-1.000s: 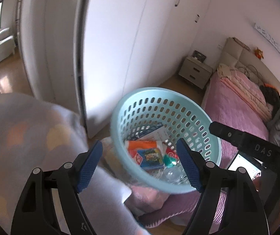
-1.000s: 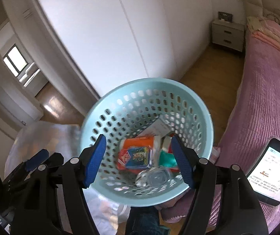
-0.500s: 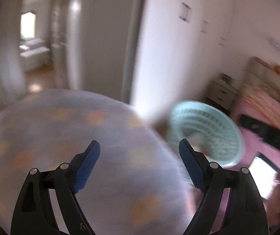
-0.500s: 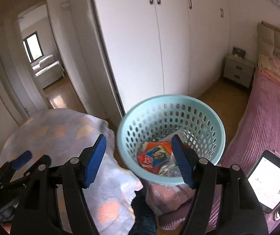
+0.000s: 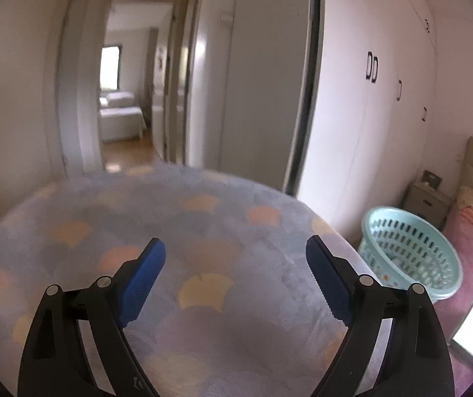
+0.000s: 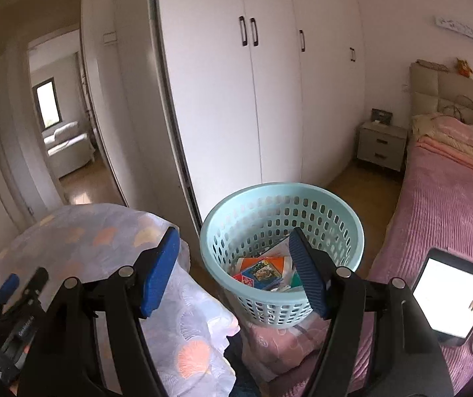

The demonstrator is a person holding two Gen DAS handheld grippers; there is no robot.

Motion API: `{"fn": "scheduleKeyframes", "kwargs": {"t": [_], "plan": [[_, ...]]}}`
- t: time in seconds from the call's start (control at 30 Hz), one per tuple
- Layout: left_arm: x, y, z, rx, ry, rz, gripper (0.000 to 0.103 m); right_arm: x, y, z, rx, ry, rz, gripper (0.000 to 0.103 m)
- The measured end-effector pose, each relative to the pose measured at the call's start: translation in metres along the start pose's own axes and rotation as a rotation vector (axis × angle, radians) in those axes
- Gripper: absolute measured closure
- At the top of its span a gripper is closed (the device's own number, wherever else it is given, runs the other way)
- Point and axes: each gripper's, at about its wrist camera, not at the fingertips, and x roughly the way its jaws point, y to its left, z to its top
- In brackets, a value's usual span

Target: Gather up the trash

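The white wardrobe (image 6: pixel 269 92) rises behind the basket (image 6: pixel 282 231), its doors closed. To the right of the basket lies the bed (image 6: pixel 445 205) under a pink-purple cover, with a lit tablet (image 6: pixel 451 301) lying on the cover near the basket. To the left of the basket bulges a grey-lilac blanket (image 5: pixel 203 264) with orange and yellow shell shapes; the surface under it is hidden.

The basket is pale turquoise plastic with rows of slots in its wall, upright and open at the top, standing on a pink cloth bundle (image 6: pixel 279 340) just left of the bed. In it lies the collected trash (image 6: pixel 262 273): an orange and red packet with a blue picture card on top, some white paper and a green scrap; the smaller pieces cannot be made out.

The right gripper (image 6: pixel 236 271) hangs in front of the basket, its blue-padded fingers (image 6: pixel 160 271) moderately apart with nothing between them. The left gripper (image 5: pixel 234 281) is over the blanket, left of the basket; its fingers (image 5: pixel 140 281) have just been spreading and stand wide, nothing between them, touching nothing.
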Motion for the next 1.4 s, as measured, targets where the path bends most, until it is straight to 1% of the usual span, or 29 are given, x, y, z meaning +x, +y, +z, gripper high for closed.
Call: {"fn": "scheduleKeyframes", "kwargs": {"t": [0.1, 0.2, 0.27, 0.33, 0.57, 0.8, 1.4], "plan": [[-0.002, -0.008, 0.0, 0.037, -0.012, -0.007, 0.017, -0.003, 0.0, -0.008, 0.001, -0.009, -0.033, 0.038], [0.0, -0.006, 0.0, 0.025, 0.006, -0.05, 0.017, -0.006, 0.001, -0.012, -0.009, -0.019, -0.048, 0.038], [0.0, -0.006, 0.0, 0.023, 0.009, -0.063, 0.017, -0.007, 0.004, -0.013, -0.023, -0.024, -0.056, 0.038], [-0.001, -0.007, 0.0, 0.029, 0.001, -0.066, 0.016, -0.008, 0.006, -0.014, -0.033, -0.031, -0.058, 0.038], [-0.001, -0.011, -0.004, 0.048, 0.011, -0.082, 0.016, -0.012, 0.012, -0.017, -0.054, -0.044, -0.049, 0.038], [-0.005, -0.014, -0.005, 0.062, -0.008, -0.08, 0.013, -0.013, 0.011, -0.017, -0.051, -0.045, -0.049, 0.038], [-0.004, -0.012, -0.003, 0.048, -0.002, -0.087, 0.011, -0.009, 0.02, -0.023, -0.071, -0.029, -0.059, 0.038]]}}
